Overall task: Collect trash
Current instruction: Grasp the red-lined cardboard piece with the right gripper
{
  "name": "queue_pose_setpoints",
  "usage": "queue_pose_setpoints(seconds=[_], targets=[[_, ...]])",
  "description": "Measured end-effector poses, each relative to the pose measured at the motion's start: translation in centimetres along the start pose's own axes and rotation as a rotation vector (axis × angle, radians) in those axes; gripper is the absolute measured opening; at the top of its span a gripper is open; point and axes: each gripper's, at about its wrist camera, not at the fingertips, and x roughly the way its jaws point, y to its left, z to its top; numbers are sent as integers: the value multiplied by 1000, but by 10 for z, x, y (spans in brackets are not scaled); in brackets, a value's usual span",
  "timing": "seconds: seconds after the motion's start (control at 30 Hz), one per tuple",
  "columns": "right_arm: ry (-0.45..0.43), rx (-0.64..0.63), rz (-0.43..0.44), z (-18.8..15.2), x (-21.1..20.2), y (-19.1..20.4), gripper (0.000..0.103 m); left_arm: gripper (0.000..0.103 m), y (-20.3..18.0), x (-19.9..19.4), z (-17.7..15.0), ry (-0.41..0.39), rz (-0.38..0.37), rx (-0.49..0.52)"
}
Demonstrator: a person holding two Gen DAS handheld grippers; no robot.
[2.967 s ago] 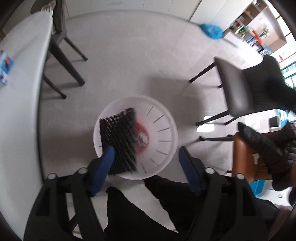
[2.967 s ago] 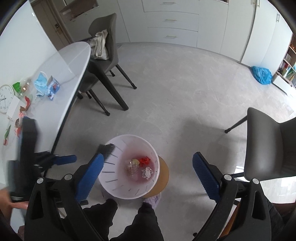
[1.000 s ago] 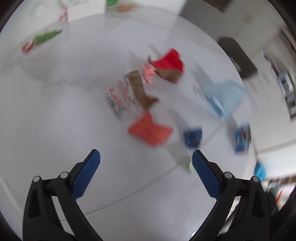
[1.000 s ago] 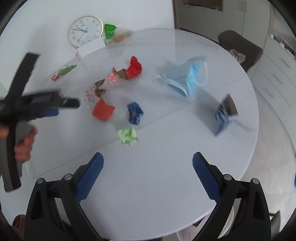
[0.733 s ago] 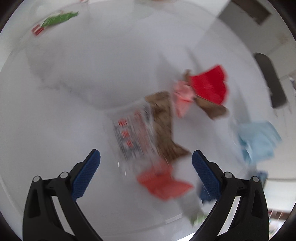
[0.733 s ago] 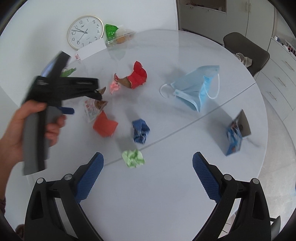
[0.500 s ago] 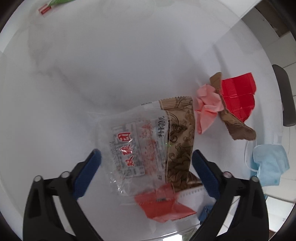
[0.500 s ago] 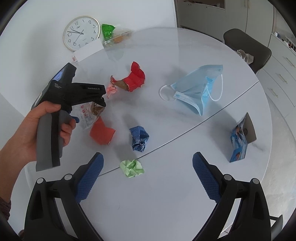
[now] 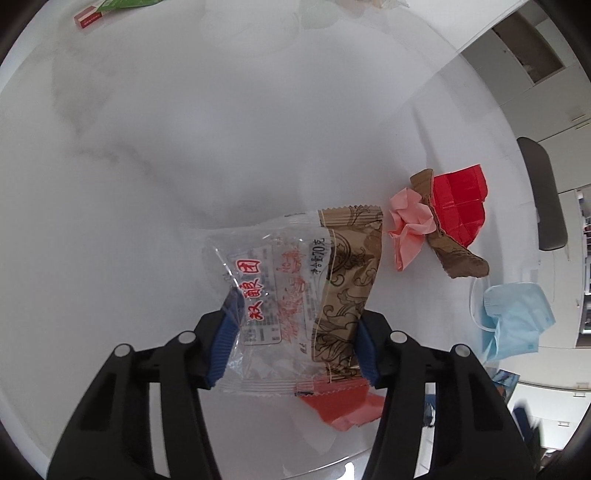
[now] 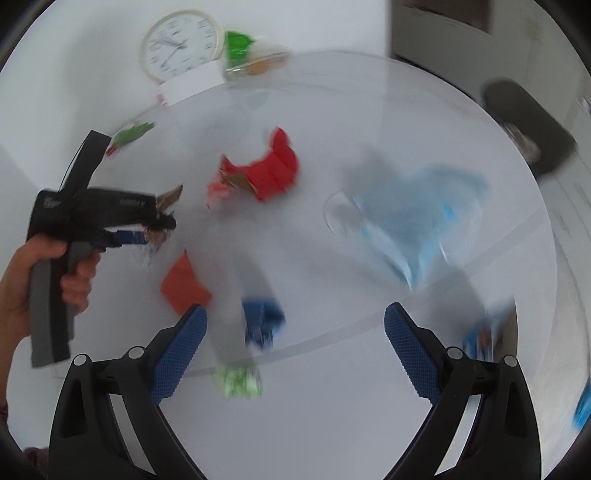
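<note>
Closing in from both sides, the left hand-held gripper (image 9: 293, 338) is bracketing a clear and brown snack wrapper (image 9: 299, 295) on the white surface (image 9: 184, 147); its jaws have just been narrowing, and the blue pads (image 9: 225, 332) are lying at the wrapper's two long edges. Whether the pads are already pressing the film cannot be told from the left wrist view. The wrapper is lying flat, its clear half with red characters toward the left pad and its brown patterned half toward the right one.

Relative to that wrapper, an orange-red paper scrap (image 9: 343, 408) is poking out from under its near edge, partly covered by it. A crumpled pink paper (image 9: 408, 227) is sitting just beyond the wrapper's far right corner, touching a torn red and brown wrapper (image 9: 458, 210). A light blue face mask (image 9: 517, 321) is lying well apart on the right. A green packet (image 9: 110, 7) is lying far beyond the wrapper at the surface's far edge.

In the blurred right wrist view, a hand (image 10: 33, 280) is holding the left tool by its grey grip. The right hand-held gripper (image 10: 295, 332) is hanging above the surface with jaws spread wide and nothing between them; a blue crumpled scrap (image 10: 262, 321) and a green crumpled scrap (image 10: 240, 380) are lying below it. A round clock (image 10: 181, 42) is standing at the far edge.
</note>
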Motion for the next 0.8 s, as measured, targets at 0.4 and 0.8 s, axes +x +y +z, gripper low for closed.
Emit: queue_pose_setpoints(seconds=[0.4,0.8], targets=[[132,-277,62,115,109,28,100,55,-4,-7,8,-31,-23,68],[205,-493,88,146,178,39,100,56,4,-9,17,-47,-15,80]])
